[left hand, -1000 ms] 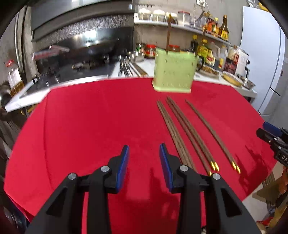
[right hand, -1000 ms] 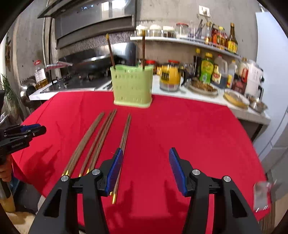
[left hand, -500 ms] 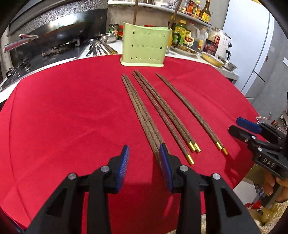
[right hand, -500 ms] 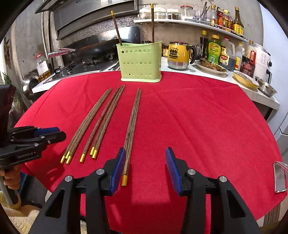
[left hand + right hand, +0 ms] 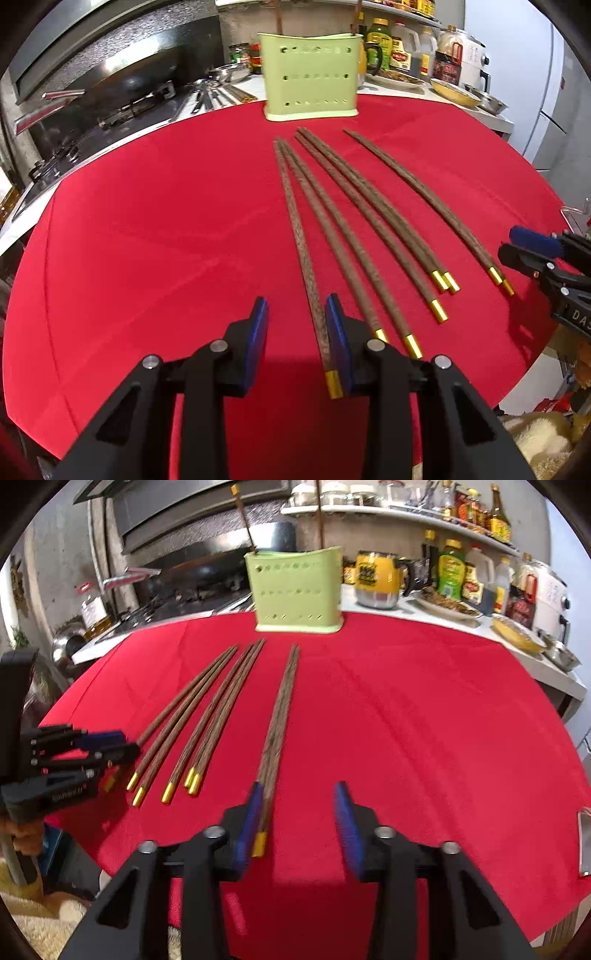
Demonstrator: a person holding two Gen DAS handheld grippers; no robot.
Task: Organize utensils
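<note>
Both grippers hover with jaws wide over the near edge of the red tablecloth (image 5: 147, 221). On the left gripper (image 5: 295, 332), the right finger sits just beside the gold tip of the leftmost chopstick (image 5: 299, 240). On the right gripper (image 5: 299, 812), the left finger lies against the rightmost pair of chopsticks (image 5: 280, 716), though contact is hard to judge. Other chopsticks (image 5: 369, 206) lie fanned between them, gold tips toward the near edge. At the far edge stands a green holder (image 5: 295, 594) with 2 chopsticks (image 5: 243, 520) upright inside.
</note>
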